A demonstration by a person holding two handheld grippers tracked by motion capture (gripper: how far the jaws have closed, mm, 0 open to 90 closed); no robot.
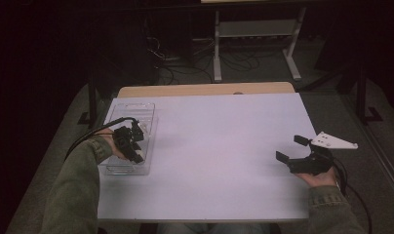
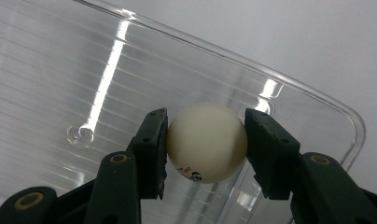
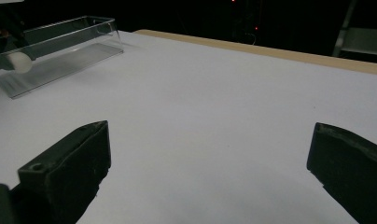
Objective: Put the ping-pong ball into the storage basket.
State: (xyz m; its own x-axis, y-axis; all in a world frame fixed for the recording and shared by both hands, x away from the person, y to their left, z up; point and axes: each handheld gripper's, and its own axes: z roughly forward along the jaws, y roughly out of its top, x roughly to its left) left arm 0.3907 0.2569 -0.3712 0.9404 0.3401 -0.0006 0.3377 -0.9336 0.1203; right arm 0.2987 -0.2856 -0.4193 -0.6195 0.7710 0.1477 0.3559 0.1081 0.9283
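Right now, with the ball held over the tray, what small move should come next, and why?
Probably lower and open the left gripper: its fingers clamp the white table-tennis ball over the clear plastic tray, so it would drop inside.

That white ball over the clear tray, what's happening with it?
A person at a white table works two handheld grippers. The left gripper is clamped on the white ball, holding it over the clear plastic tray at the table's left edge. The right gripper hangs open and empty over the table's right side.
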